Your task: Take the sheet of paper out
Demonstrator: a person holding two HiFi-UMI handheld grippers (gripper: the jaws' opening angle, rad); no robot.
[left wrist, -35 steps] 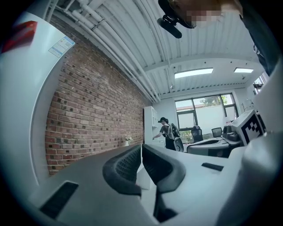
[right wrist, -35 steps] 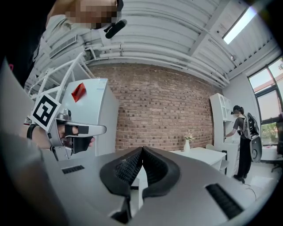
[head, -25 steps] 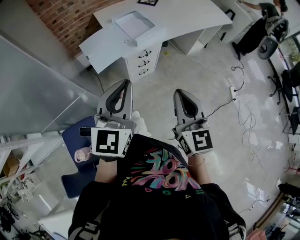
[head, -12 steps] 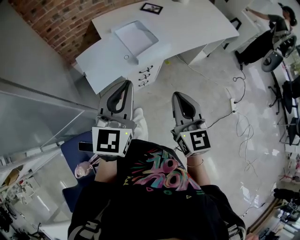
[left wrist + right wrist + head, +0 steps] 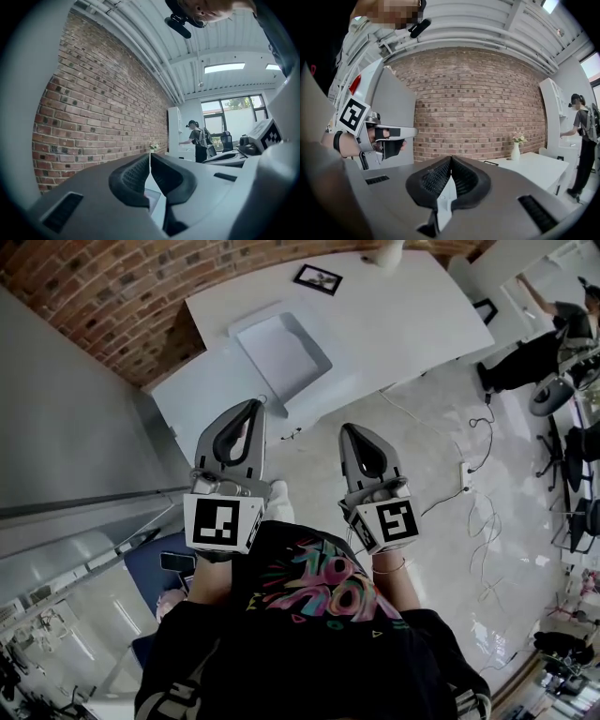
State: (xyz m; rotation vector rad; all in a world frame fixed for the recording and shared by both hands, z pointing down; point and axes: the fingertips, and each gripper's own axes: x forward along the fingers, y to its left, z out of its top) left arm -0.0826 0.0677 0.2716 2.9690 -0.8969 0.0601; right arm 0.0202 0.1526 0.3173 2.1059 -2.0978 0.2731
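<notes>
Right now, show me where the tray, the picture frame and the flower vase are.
tray [image 5: 310,383]: head view, on its near right wall.
picture frame [image 5: 317,278]: head view, on its middle.
flower vase [image 5: 515,152]: right gripper view, on its white body.

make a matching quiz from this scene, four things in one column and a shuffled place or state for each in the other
Things:
1. tray
2. picture frame
3. power strip
4. left gripper

Places or states:
a. lying on the floor, to the right
b. shut, nothing between its jaws
c. on the part of the white desk nearest the person
d. on the same desk, at its edge by the brick wall

Pairs: 1-c, 2-d, 3-a, 4-b
</notes>
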